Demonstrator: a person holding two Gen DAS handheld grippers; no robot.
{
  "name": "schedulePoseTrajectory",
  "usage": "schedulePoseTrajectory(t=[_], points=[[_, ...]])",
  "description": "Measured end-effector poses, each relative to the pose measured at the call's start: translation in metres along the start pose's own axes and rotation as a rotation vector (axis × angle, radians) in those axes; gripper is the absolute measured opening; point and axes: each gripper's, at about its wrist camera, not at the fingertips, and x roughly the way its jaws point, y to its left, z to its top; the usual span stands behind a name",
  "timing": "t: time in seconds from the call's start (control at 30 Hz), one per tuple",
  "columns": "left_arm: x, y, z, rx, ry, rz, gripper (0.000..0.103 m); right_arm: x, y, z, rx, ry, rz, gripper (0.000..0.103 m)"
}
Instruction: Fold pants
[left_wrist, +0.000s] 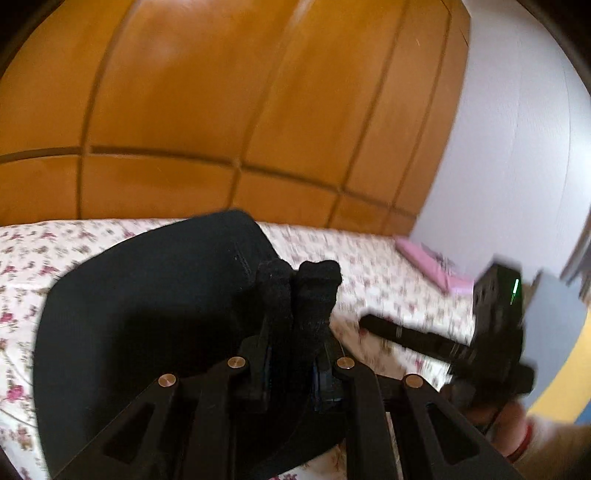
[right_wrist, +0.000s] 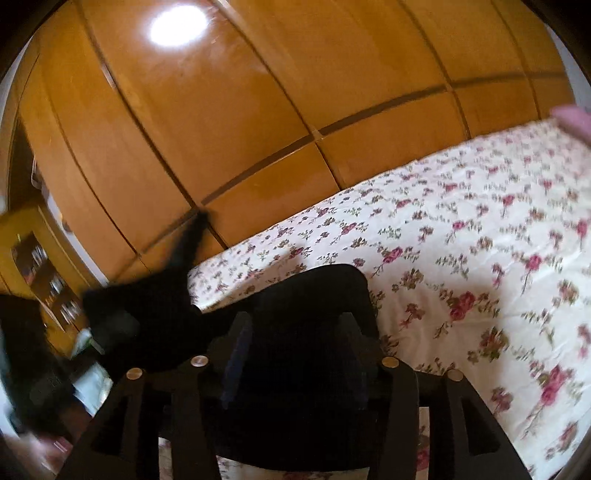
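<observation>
The black pants (left_wrist: 147, 314) lie on a floral bed sheet (left_wrist: 388, 280). My left gripper (left_wrist: 299, 291) is shut on a bunched edge of the pants and lifts it off the sheet. In the left wrist view my right gripper (left_wrist: 373, 323) shows at the right, blurred, low over the sheet. In the right wrist view the pants (right_wrist: 306, 306) fill the space between my right gripper's fingers (right_wrist: 236, 343), which stand apart; my right gripper (right_wrist: 295, 332) sits over the cloth. The left gripper's body (right_wrist: 155, 306) shows blurred at the left.
A wooden wardrobe (left_wrist: 221, 110) stands behind the bed. A pink item (left_wrist: 432, 262) lies at the bed's far right. A white wall (left_wrist: 517, 147) is at the right. A shelf unit (right_wrist: 40, 269) stands at the left.
</observation>
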Motion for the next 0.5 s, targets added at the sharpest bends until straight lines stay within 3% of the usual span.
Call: schedulePoseTrajectory(t=[0.23, 0.33, 0.4, 0.5], points=[[0.044, -0.025, -0.039, 0.139, 0.151, 0.001, 0.020, 0.019, -0.010, -0.012, 0.141, 0.087, 0.085, 0.054], [0.028, -0.028, -0.049, 0.177, 0.131, -0.056, 0.042, 0.026, -0.009, -0.017, 0.176, 0.120, 0.128, 0.064], [0.014, -0.026, -0.048, 0.175, 0.121, -0.088, 0.043, 0.027, -0.005, -0.018, 0.157, 0.122, 0.123, 0.065], [-0.016, -0.015, -0.054, 0.163, 0.079, -0.055, 0.043, 0.029, -0.001, -0.019, 0.132, 0.126, 0.110, 0.066]])
